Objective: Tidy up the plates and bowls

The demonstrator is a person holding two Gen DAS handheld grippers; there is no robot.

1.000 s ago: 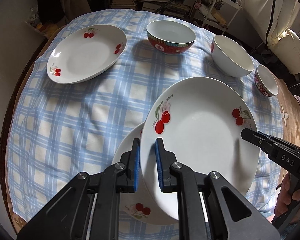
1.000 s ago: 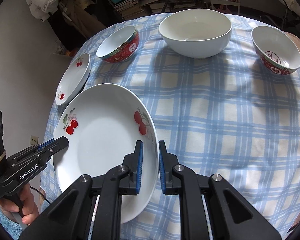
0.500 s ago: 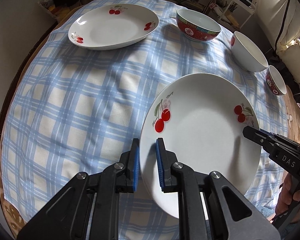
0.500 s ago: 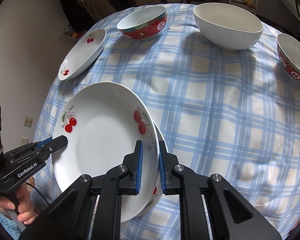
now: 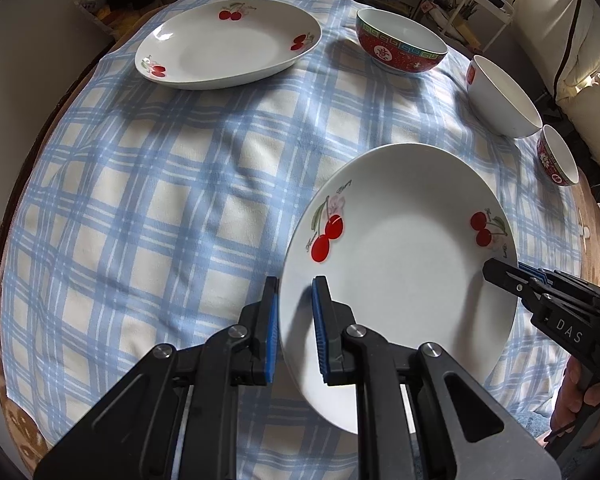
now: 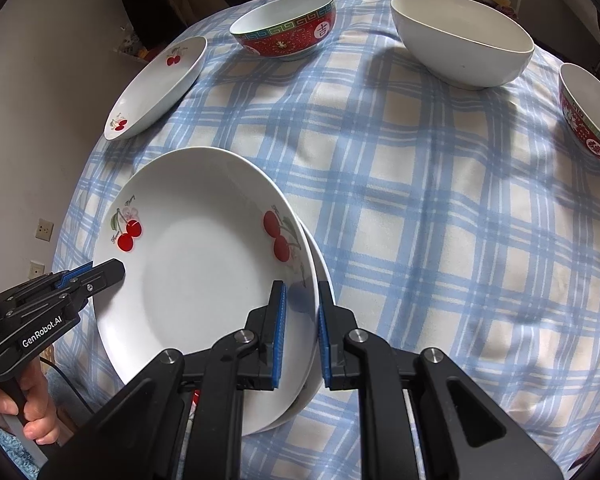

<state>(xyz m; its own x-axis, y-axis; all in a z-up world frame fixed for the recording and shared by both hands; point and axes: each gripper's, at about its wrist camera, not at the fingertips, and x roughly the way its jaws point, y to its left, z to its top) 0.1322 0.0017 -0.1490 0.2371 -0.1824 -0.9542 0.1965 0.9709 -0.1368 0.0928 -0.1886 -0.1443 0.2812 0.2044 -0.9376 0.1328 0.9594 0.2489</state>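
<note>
A white cherry plate (image 5: pixel 400 264) hangs tilted just above the checked cloth, gripped at both sides. My left gripper (image 5: pixel 296 292) is shut on its near-left rim, and my right gripper (image 5: pixel 500 276) bites the right rim. In the right wrist view the same plate (image 6: pixel 196 280) has my right gripper (image 6: pixel 302 292) shut on its near rim, with the left gripper (image 6: pixel 112 270) at its left edge. A second cherry plate (image 6: pixel 322 270) lies under it, only a sliver showing. A third cherry plate (image 5: pixel 228 44) sits at the far left.
A red patterned bowl (image 5: pixel 400 50), a plain white bowl (image 5: pixel 500 96) and a small red bowl (image 5: pixel 558 156) stand along the far and right side of the round table (image 5: pixel 24 436). Shelves and clutter lie beyond it. A hand (image 6: pixel 32 420) holds the left gripper's handle.
Both grippers have carried the plate sideways and down over the plate on the cloth, which the left wrist view no longer shows. Both grips stay shut.
</note>
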